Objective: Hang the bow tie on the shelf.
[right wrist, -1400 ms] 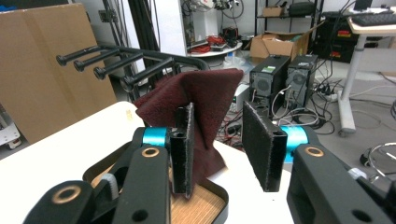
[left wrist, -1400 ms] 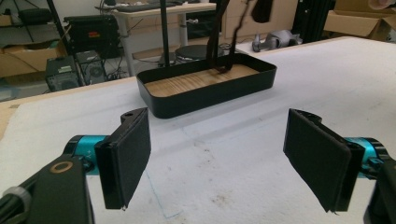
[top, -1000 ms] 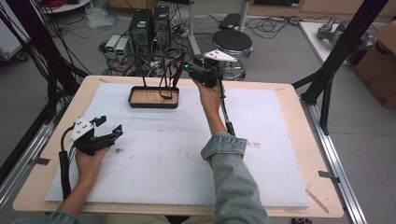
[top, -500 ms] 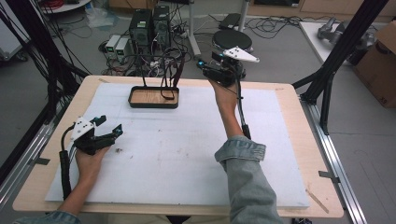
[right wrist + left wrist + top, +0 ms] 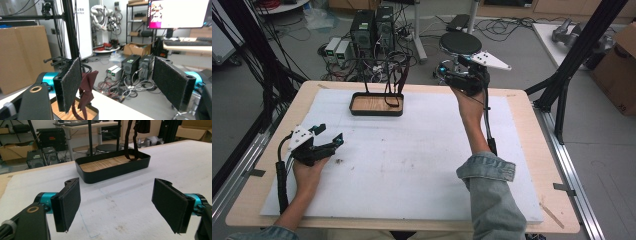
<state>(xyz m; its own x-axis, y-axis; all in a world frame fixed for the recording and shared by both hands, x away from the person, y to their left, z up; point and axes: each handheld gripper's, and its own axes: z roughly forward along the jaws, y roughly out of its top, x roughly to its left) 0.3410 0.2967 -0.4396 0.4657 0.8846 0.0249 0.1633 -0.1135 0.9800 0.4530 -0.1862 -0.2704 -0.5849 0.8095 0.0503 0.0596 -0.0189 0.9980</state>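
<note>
Right tool (image 5: 447,70) (jaws just opening, empty) — beside the rack's dark red cloth (image 5: 86,86).

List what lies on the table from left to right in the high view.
Left gripper in the person's hand, then the black tray with the dark strap hanging over it, then the right gripper, held up with nothing between its fingers.

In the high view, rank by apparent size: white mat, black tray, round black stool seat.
1. white mat, by far the largest.
2. black tray.
3. round black stool seat, close to the tray; farther from the camera, so unsure.
</note>
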